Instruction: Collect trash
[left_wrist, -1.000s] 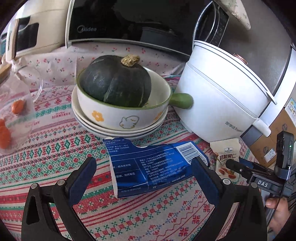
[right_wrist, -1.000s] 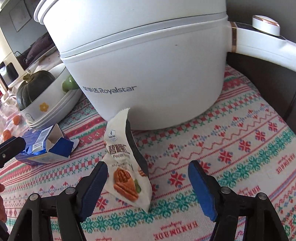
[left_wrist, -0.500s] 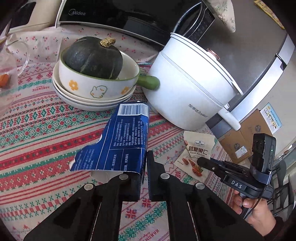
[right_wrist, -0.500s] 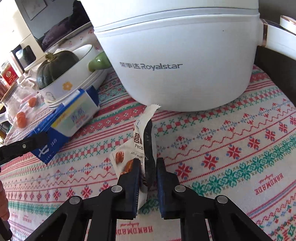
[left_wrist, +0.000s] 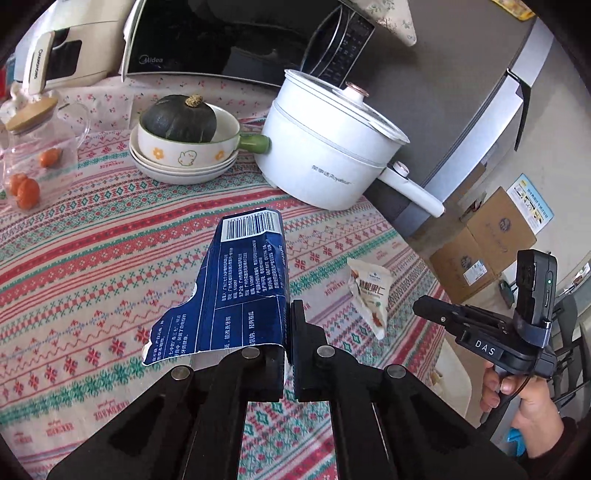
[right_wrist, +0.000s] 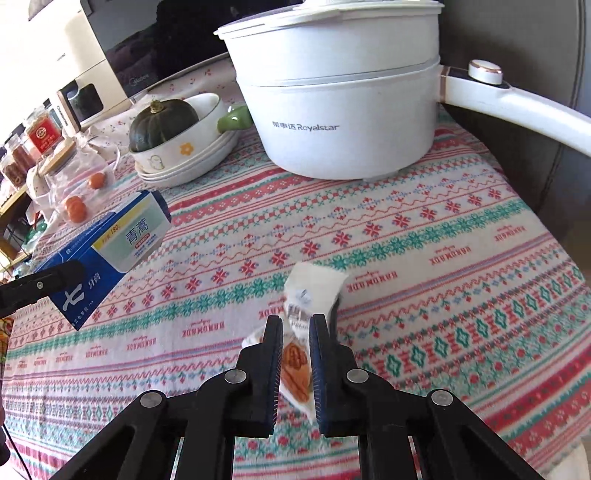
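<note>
Left tongs clamped on torn blue carton, lifted above counter. Right tongs nipping nut packet, white pot beyond.

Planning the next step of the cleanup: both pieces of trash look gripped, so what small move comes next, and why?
Probably carry both away toward a bin. The left gripper is shut on the blue carton, held above the tablecloth; the right gripper pinches the snack wrapper. No bin is visible.
</note>
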